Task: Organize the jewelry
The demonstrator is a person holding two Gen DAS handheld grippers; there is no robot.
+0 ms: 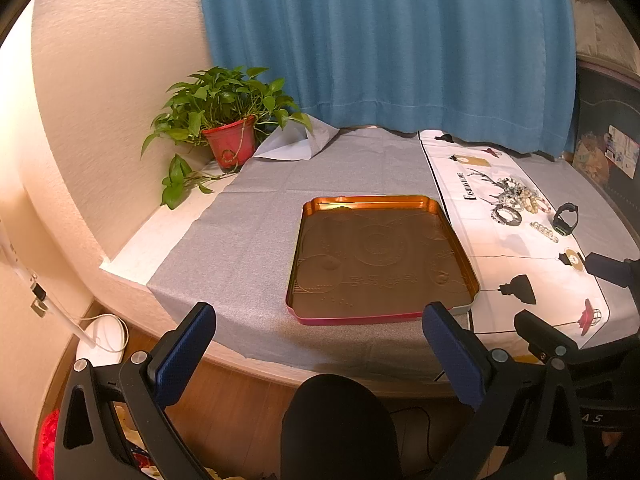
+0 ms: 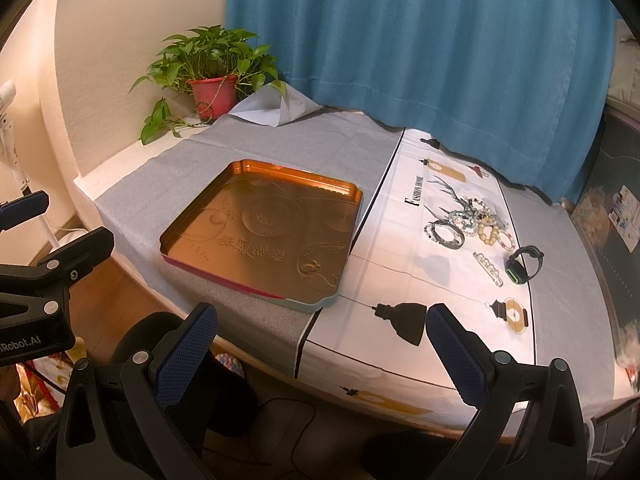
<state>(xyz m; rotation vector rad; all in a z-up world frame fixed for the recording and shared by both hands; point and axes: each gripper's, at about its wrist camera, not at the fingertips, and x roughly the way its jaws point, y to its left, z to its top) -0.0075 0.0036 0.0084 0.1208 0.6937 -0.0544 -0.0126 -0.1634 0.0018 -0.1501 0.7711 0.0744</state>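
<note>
A gold metal tray (image 1: 460,248) (image 2: 192,220) with nothing in it lies on the grey cloth in the middle of the table. To its right, on a white printed cloth (image 2: 392,272), sits a pile of jewelry (image 1: 516,200) (image 2: 472,220): beaded bracelets, a pearl strand (image 2: 488,268) and a black watch (image 1: 566,218) (image 2: 524,264). My left gripper (image 1: 320,344) hovers open at the table's near edge before the tray. My right gripper (image 2: 320,344) is open too, held off the near edge below the white cloth. Neither holds anything.
A potted plant (image 1: 224,128) (image 2: 212,76) in a red pot stands at the back left corner by the wall. A blue curtain (image 1: 380,40) hangs behind the table. A black round shape (image 1: 336,420) sits below the table edge.
</note>
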